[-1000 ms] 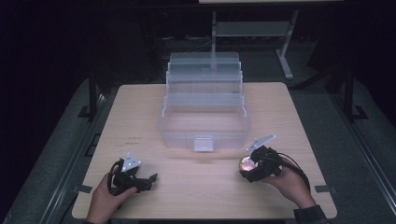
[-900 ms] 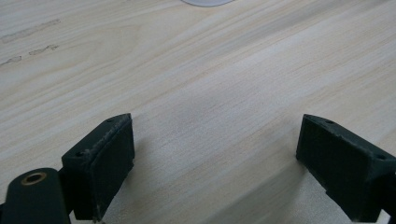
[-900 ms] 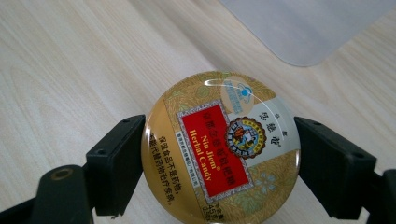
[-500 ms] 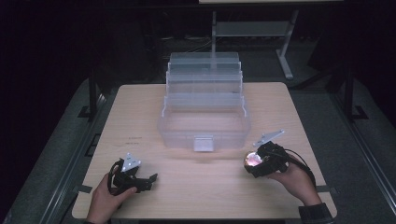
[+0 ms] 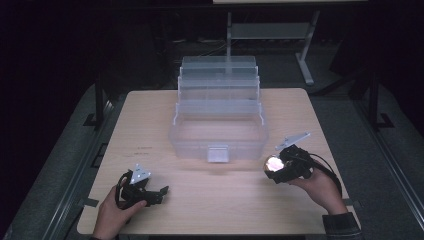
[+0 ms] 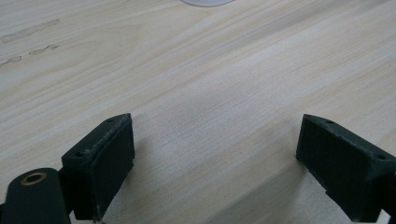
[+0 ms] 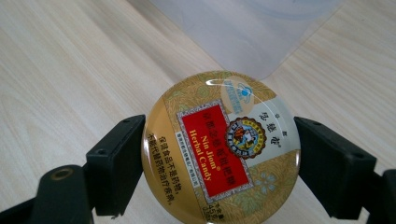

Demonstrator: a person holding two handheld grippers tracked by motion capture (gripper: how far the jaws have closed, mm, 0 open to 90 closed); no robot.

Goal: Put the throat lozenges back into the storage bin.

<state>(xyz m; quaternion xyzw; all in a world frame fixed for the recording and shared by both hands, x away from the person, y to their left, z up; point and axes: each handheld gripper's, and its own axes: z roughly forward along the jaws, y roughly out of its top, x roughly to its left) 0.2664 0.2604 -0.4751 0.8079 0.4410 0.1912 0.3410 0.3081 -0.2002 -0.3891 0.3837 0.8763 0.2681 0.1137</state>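
Sitting clamped between the right hand-held gripper's [image 7: 219,154] jaws, candy tin [image 7: 220,148].

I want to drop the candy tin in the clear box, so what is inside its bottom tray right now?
The clear box stands open, and its bottom tray looks empty through the frosted walls. The stepped upper trays behind are too hazy to judge. The right gripper grips the candy tin.
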